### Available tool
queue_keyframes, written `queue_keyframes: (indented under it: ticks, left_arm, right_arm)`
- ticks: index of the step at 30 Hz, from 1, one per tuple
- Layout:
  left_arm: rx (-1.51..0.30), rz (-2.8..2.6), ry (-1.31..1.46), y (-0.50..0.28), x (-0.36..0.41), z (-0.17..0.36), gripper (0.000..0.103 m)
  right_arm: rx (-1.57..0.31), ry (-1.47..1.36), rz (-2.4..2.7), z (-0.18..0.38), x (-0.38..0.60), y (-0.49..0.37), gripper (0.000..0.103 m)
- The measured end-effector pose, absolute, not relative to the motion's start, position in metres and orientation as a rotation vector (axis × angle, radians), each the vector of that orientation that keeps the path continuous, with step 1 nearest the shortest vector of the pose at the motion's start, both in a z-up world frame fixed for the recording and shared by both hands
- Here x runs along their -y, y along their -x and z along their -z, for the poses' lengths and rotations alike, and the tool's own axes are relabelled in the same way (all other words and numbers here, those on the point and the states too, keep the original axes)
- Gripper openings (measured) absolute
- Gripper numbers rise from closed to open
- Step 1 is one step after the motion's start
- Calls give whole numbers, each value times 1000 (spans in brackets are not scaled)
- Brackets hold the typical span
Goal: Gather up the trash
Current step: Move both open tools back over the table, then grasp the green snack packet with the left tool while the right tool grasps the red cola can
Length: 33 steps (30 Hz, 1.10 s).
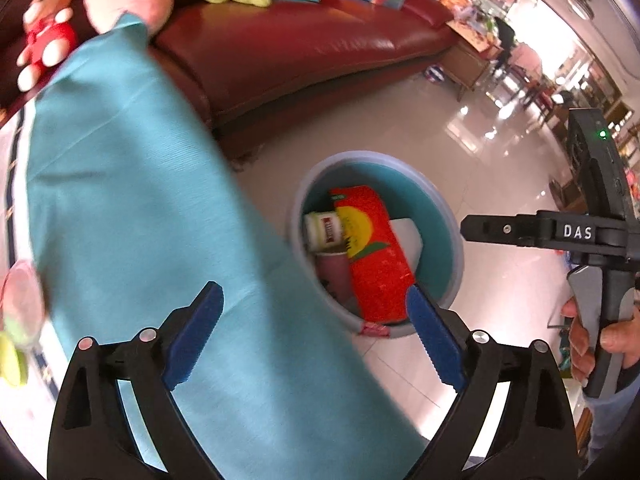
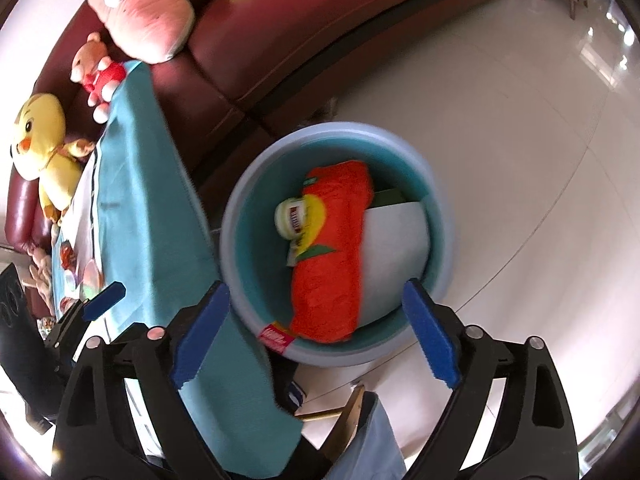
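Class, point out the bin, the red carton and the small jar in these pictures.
bin (image 2: 256, 184), right wrist view, on its grey rim.
red carton (image 2: 332, 280), right wrist view, on its red side.
jar (image 1: 323, 231), left wrist view, on its labelled side.

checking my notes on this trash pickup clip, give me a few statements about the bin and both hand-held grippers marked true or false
1. The red package lies inside the bin. True.
2. The left hand-held gripper is shut on the red package. False: its jaws stand open and hold nothing.
3. A small white jar sits in the bin against the red package. True.
4. The bin stands on the sofa. False: it stands on the tiled floor, in front of the sofa.
5. The right hand-held gripper is open above the bin. True.
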<state>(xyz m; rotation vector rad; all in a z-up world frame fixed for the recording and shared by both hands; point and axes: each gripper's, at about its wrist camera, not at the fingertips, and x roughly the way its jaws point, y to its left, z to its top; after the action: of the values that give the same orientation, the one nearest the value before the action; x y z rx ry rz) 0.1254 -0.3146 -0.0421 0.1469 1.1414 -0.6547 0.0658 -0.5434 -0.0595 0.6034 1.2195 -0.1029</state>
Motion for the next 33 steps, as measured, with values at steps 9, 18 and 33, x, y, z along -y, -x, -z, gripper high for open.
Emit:
queue_keyframes:
  ticks: [9, 18, 33]
  left_arm:
    - [-1119, 530, -57, -113, 220, 29, 94]
    - [-1086, 367, 42, -90, 105, 17, 94]
    - [-1061, 24, 216, -36, -104, 13, 94]
  right_arm:
    - [-1248, -496, -14, 40, 462, -84, 85]
    - [-1294, -323, -147, 21, 354, -110, 85]
    - [-1303, 145, -430, 0, 146, -139, 85]
